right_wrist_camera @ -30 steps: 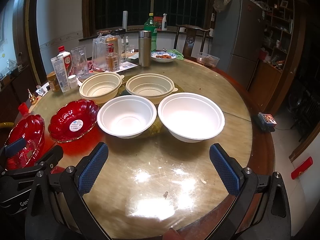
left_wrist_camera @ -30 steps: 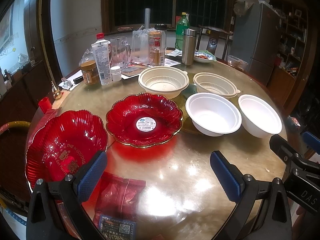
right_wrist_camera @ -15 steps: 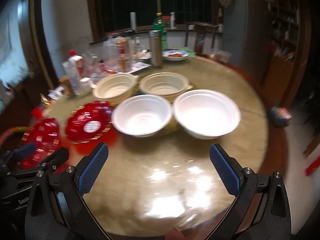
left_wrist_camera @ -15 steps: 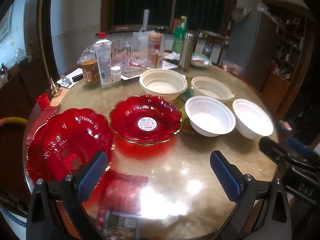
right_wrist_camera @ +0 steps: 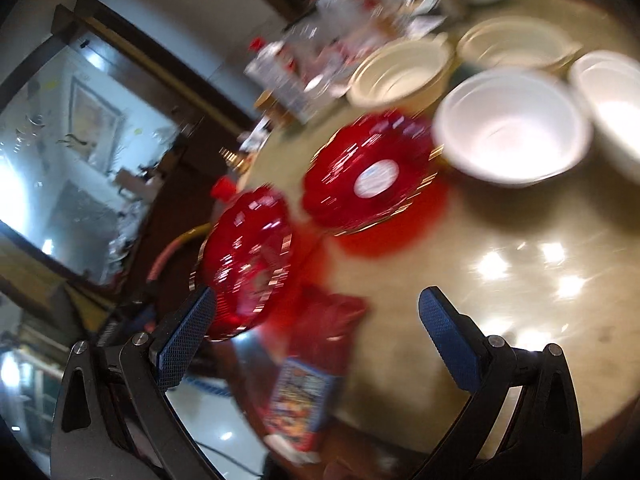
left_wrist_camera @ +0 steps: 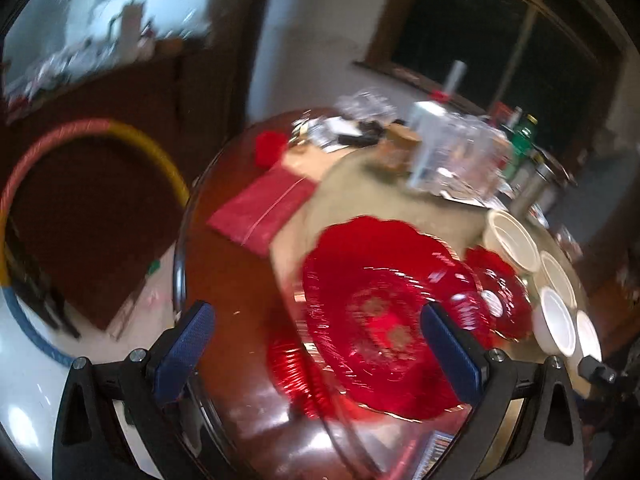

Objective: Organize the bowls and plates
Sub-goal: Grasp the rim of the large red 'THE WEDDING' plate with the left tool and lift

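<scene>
Clearly the near red plate (left_wrist_camera: 384, 320) is the one to mind: it looks like thin, glossy moulded plastic or glass, stiff, light and slick, so I'd judge the scalloped gilt rim the only sensible place to pinch, at the edge overhanging the table (left_wrist_camera: 224, 280). It sits at the table's near-left edge, just beside a 2nd red plate (right_wrist_camera: 372, 176) with a white sticker in its middle. Beyond that stand 2 white bowls (right_wrist_camera: 512, 128) and 2 cream bowls (right_wrist_camera: 400, 72), likely light and stackable. Left gripper (left_wrist_camera: 320, 344) hangs released over the near plate; right gripper (right_wrist_camera: 316, 328) is also spread wide, grasping nothing.
</scene>
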Demonstrator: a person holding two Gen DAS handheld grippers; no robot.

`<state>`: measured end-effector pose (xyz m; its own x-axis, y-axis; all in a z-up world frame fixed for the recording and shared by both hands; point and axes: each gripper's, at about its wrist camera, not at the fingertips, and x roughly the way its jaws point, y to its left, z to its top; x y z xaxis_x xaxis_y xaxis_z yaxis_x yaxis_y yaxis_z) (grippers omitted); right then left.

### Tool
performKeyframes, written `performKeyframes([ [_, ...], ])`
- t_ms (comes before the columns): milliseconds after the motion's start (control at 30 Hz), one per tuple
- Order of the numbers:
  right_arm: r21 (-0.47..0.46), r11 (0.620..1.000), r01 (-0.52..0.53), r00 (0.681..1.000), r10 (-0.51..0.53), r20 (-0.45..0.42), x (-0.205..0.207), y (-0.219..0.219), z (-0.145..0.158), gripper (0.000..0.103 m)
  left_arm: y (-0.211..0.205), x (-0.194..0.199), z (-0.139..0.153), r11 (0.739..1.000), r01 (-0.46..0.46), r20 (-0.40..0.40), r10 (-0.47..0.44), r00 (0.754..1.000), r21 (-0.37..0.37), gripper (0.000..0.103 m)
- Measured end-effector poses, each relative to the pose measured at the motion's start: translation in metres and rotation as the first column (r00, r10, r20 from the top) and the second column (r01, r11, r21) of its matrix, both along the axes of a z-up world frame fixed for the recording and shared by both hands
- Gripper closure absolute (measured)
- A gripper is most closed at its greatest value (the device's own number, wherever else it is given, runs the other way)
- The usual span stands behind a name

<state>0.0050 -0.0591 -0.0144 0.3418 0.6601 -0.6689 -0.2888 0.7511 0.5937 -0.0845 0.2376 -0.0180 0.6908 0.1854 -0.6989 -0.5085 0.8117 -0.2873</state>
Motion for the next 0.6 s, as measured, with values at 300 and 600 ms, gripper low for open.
performKeyframes([
  [300, 0.097, 0.994, -0.045, 0.984, 0.061, -0.169, 0.030, 0.062, -0.034, 0.029, -0.001, 0.026, -0.025, 0.998, 0.028, -0.083, -0.032, 0.996, -0.049, 0.003],
  [600, 0.026, 0.999, -0.039, 0.977, 0.043, -0.209, 0.049, 0.084, -0.053, 0.068, 0.003, 0.045, -0.053, 0.996, 0.043, -0.182, -0.056, 0.982, -0.075, 0.069],
])
